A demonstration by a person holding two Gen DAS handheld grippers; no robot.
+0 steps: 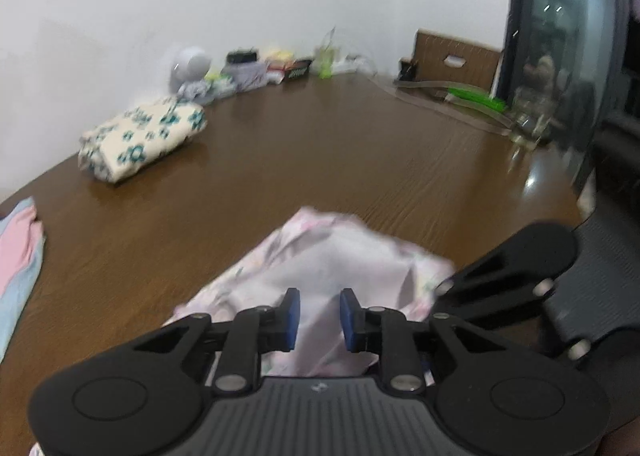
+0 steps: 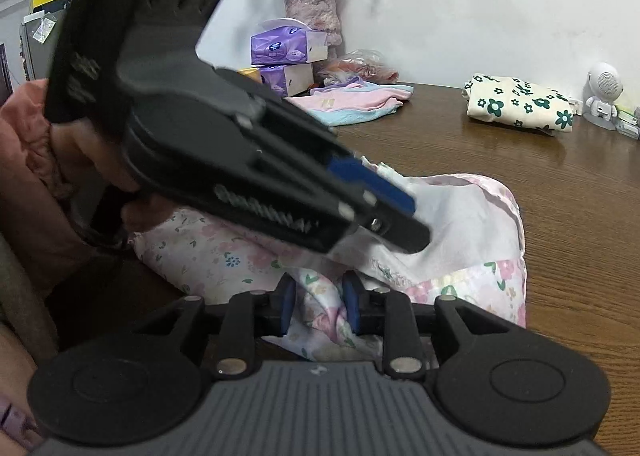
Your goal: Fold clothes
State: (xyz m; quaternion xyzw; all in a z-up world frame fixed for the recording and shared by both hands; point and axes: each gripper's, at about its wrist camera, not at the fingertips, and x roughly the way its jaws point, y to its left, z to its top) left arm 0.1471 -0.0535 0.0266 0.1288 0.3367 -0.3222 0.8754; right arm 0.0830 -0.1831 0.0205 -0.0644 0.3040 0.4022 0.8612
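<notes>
Garment: we see 1 pale pink floral garment (image 2: 460, 216), crumpled and part-folded, lying at the near edge of the wooden table (image 1: 320, 160), right under both grippers.

Left gripper: the left gripper (image 1: 319, 320) has its blue pads a narrow gap apart over the pale cloth. In the right wrist view it comes in from the left, angled down, its tip (image 2: 396, 212) pressed into the upper layer. We cannot tell whether any cloth is pinched between the pads.

Right gripper: the right gripper (image 2: 319, 306) is nearly closed, with a bunched fold of the floral fabric caught between its 2 pads, so we judge that it has the garment's near edge.

Key relation: the garment spreads away from both grippers toward the table's far edge and to the right. The right gripper sits at the near hem. The left gripper reaches further in, at the middle of the cloth, and is nearer to the loose top layer.

Step in hand: we judge this to be a hold-and-fold. The near edge is secured while the upper layer gets pinned or gathered.

Others: 1 folded cream garment with green flowers (image 1: 144, 140) lies near the far left edge. A pink and blue piece (image 2: 352, 104) lies by the far wall.
</notes>
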